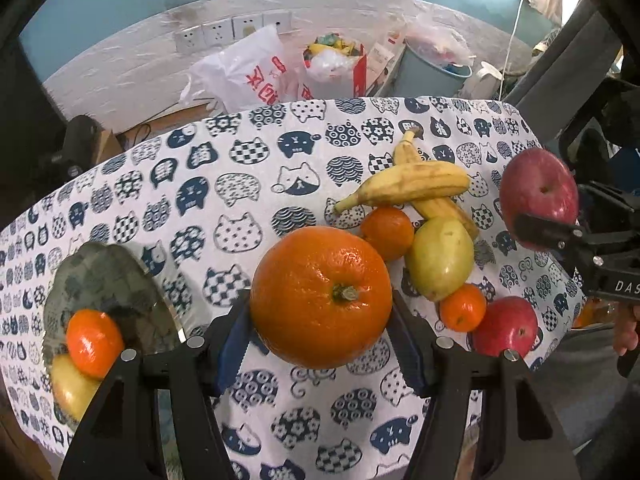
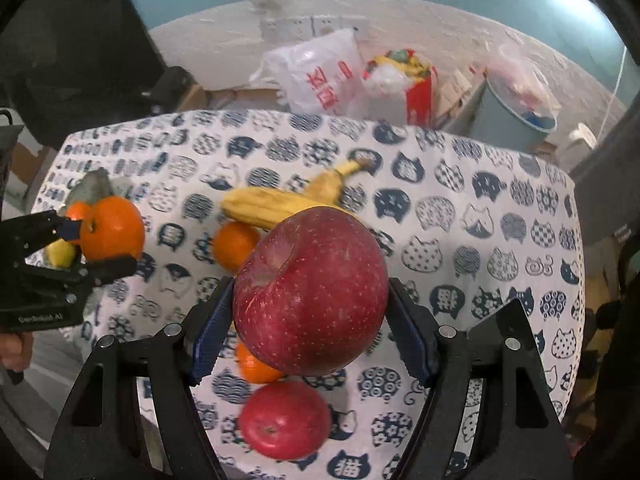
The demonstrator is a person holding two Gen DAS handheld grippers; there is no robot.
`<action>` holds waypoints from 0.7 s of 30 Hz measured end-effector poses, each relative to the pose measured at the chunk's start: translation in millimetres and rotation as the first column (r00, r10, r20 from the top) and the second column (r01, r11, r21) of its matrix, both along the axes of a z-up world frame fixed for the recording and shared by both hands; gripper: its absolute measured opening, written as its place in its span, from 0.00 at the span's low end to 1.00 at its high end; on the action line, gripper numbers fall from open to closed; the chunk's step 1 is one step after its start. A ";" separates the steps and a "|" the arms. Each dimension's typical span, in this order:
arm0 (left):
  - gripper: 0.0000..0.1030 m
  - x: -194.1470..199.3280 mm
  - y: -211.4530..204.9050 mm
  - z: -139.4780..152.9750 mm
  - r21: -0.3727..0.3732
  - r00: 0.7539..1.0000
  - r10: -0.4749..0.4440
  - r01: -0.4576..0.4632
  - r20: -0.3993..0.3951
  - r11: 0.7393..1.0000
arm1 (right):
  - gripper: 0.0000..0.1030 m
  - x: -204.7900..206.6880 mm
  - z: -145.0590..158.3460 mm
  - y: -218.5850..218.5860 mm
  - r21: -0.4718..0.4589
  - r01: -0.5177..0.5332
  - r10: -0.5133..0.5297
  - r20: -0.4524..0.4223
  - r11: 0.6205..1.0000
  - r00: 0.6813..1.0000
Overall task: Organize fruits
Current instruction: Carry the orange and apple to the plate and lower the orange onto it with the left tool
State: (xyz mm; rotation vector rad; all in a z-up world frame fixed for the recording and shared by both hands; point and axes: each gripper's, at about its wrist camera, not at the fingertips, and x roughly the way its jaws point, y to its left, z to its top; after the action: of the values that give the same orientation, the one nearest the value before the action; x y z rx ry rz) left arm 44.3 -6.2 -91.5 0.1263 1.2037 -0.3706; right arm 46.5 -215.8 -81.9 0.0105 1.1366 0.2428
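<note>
My left gripper [image 1: 320,320] is shut on a big orange [image 1: 320,296] held above the cat-print tablecloth [image 1: 224,200]. The right gripper [image 2: 310,320] is shut on a large red apple [image 2: 310,292], also lifted; it shows at the right edge of the left wrist view too. On the cloth lie two crossed bananas [image 1: 412,188], a green pear-like fruit [image 1: 440,258], two mandarins [image 1: 387,232] [image 1: 463,307] and a second red apple [image 1: 506,326]. At the left, a glass plate [image 1: 108,268] holds a mandarin [image 1: 94,342] and a yellow fruit [image 1: 70,388].
Behind the table's far edge stand white plastic bags [image 1: 248,68], a red carton [image 1: 340,68] and a blue-grey bucket [image 1: 432,72] against a wall with sockets. A person's hand [image 1: 626,332] grips the right tool's handle.
</note>
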 end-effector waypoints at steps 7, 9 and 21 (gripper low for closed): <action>0.64 -12.6 28.6 12.7 -0.020 0.999 0.051 -0.050 0.008 0.999 | 0.72 -3.7 17.3 26.7 0.022 -0.054 0.053 0.034 0.998 0.998; 0.64 -15.3 36.6 14.8 -0.025 0.998 0.066 -0.066 0.009 0.998 | 0.72 -3.6 20.1 34.4 0.022 -0.068 0.067 0.040 0.997 0.997; 0.64 -29.5 77.3 26.9 -0.051 0.990 0.140 -0.140 0.016 0.989 | 0.72 1.8 32.4 88.9 0.030 -0.154 0.152 0.066 0.988 0.986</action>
State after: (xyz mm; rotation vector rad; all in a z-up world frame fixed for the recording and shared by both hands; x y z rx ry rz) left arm 14.8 71.1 -64.7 0.0023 1.1760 -0.2753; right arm 48.3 -126.8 -49.5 -0.0535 1.0713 0.3973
